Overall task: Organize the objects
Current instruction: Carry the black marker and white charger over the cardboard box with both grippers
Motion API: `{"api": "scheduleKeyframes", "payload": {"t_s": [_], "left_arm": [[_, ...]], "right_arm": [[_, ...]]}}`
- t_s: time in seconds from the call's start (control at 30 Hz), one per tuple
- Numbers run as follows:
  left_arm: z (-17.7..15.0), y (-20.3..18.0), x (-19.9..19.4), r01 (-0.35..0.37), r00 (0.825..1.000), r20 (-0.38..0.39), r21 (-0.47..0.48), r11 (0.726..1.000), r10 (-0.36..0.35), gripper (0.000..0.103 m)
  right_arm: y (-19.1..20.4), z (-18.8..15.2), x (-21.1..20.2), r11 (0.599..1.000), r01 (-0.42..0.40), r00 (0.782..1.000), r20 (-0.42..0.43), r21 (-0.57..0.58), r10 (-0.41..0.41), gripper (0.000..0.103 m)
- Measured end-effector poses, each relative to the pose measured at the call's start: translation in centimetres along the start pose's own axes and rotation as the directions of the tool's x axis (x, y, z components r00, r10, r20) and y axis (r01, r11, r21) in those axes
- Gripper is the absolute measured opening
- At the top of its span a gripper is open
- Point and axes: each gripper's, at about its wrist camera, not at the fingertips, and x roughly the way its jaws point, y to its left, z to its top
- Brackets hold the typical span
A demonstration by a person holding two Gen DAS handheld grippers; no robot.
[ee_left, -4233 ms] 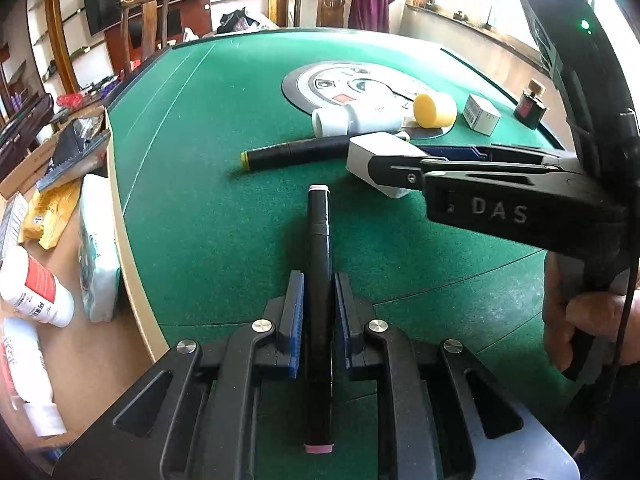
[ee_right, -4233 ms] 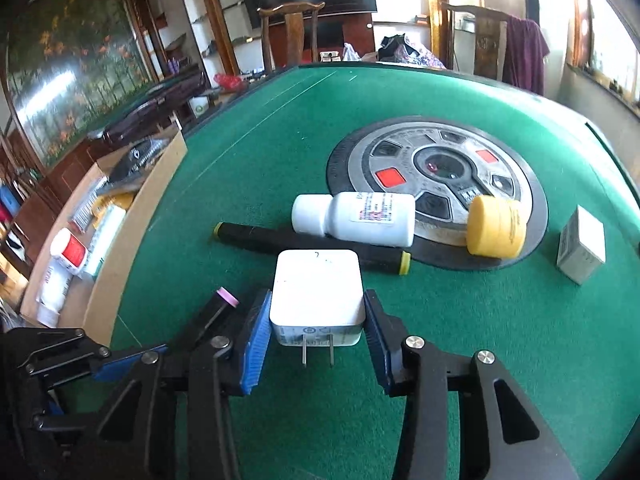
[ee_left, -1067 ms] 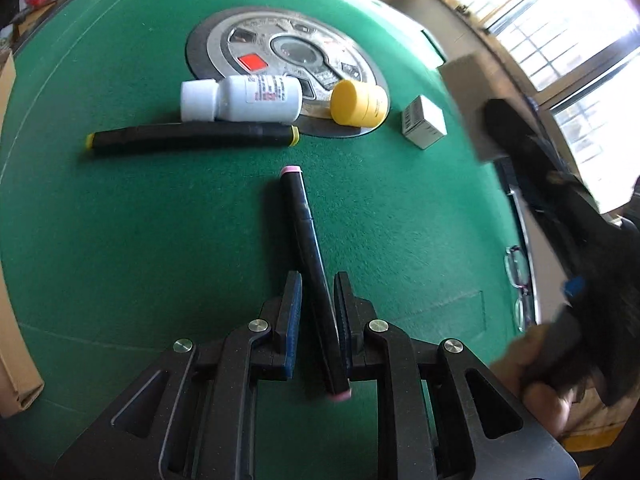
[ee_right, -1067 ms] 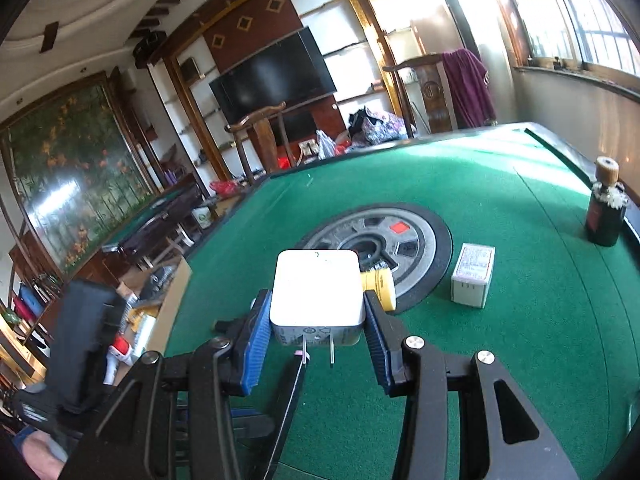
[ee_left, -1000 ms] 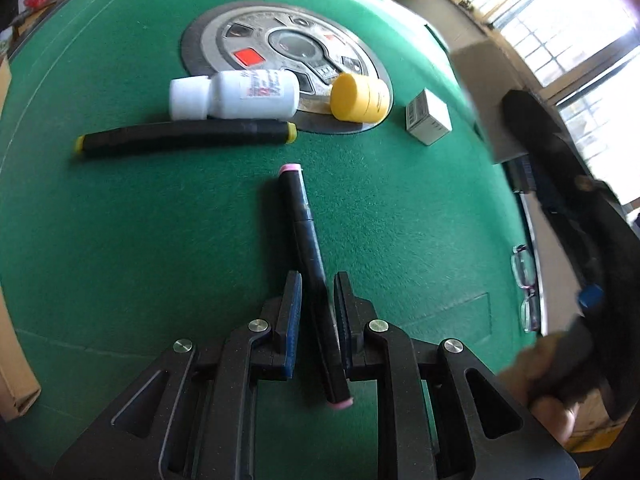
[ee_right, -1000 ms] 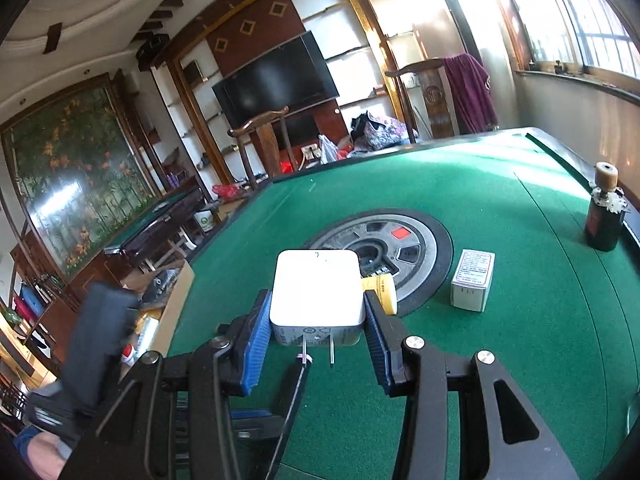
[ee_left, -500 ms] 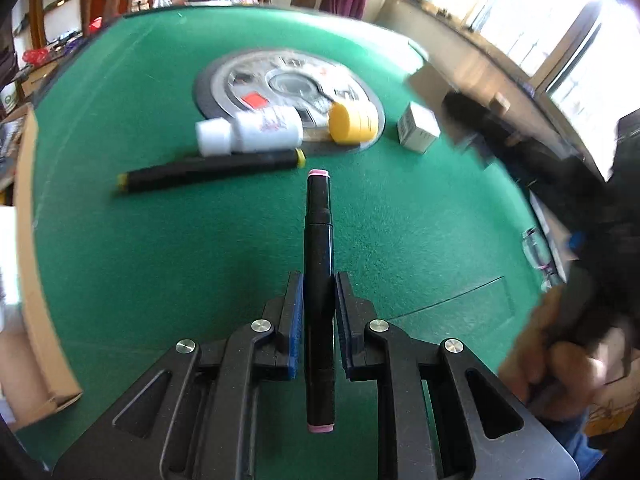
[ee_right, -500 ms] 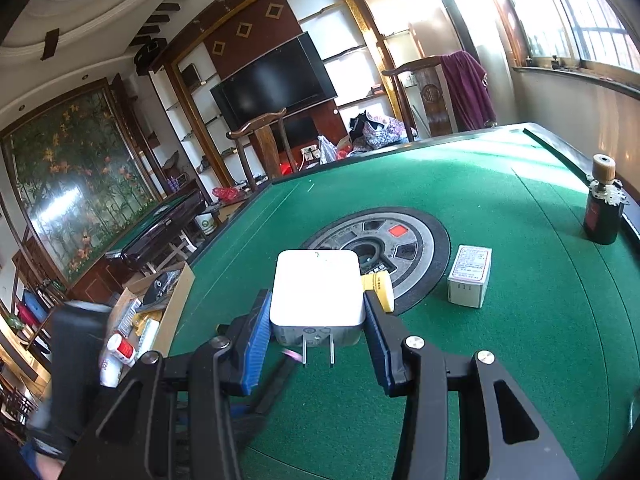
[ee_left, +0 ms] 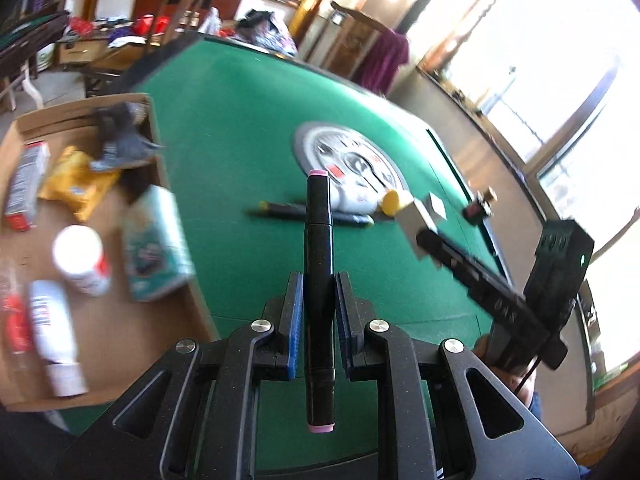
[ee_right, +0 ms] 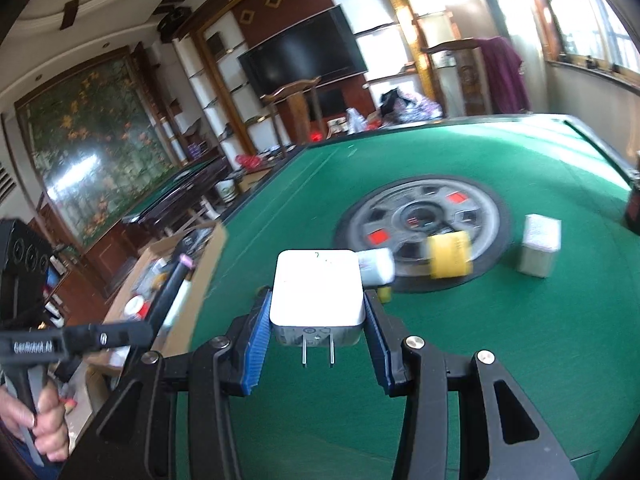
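My left gripper (ee_left: 318, 280) is shut on a black marker (ee_left: 318, 240) with pink end caps, held off the green table (ee_left: 240, 128) and pointing forward. My right gripper (ee_right: 316, 300) is shut on a white plug adapter (ee_right: 317, 286), prongs toward the camera; in the left wrist view the adapter (ee_left: 416, 220) hangs above the table's right side. A second black marker (ee_left: 288, 210) with yellow caps, a white bottle (ee_right: 376, 266), a yellow cylinder (ee_right: 448, 254) and a small white box (ee_right: 538, 246) lie on the felt. A cardboard box (ee_left: 116, 332) sits left of the table.
The cardboard box holds a teal pack (ee_left: 154, 240), white bottles (ee_left: 80, 258), a yellow packet (ee_left: 76, 186) and a dark bundle (ee_left: 120, 140). A round grey panel (ee_right: 424, 220) sits mid-table. A small dark bottle (ee_left: 478, 208) stands at the right edge. A hand (ee_right: 44, 420) grips the left tool.
The left gripper has lifted the marker and swung left, bringing the cardboard box into view. The right gripper has carried the adapter a little leftward. Both grips are unchanged.
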Motion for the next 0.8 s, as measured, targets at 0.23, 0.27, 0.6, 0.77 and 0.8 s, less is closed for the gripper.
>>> {"api": "scheduleKeyframes", "payload": {"t_s": [0.23, 0.27, 0.6, 0.77, 0.8], "left_arm": [[1.2, 4.4, -4.3, -0.004, 0.997, 0.082, -0.061, 0.998, 0.009, 0.015], [1.3, 4.9, -4.8, -0.005, 0.996, 0.090, -0.067, 0.998, 0.011, 0.015], [2.3, 12.1, -7.0, -0.042, 0.990, 0.125, -0.173, 0.984, 0.065, 0.015], [2.4, 16.0, -6.3, -0.047, 0.991, 0.112, -0.251, 0.967, 0.077, 0.015], [2.4, 16.4, -6.1, -0.048, 0.990, 0.112, -0.265, 0.963, 0.081, 0.015]], "right_arm": [[6.1, 0.9, 1.8, 0.993, -0.063, 0.997, -0.038, -0.097, 0.060, 0.044], [6.9, 1.0, 2.0, 0.991, -0.071, 0.997, -0.041, -0.111, 0.067, 0.044], [14.8, 3.6, 5.2, 0.967, -0.145, 0.988, -0.091, -0.210, 0.128, 0.044], [18.0, 5.0, 8.8, 0.956, -0.168, 0.979, -0.153, -0.242, 0.134, 0.044], [18.6, 5.3, 9.8, 0.954, -0.179, 0.975, -0.176, -0.240, 0.139, 0.044]]}}
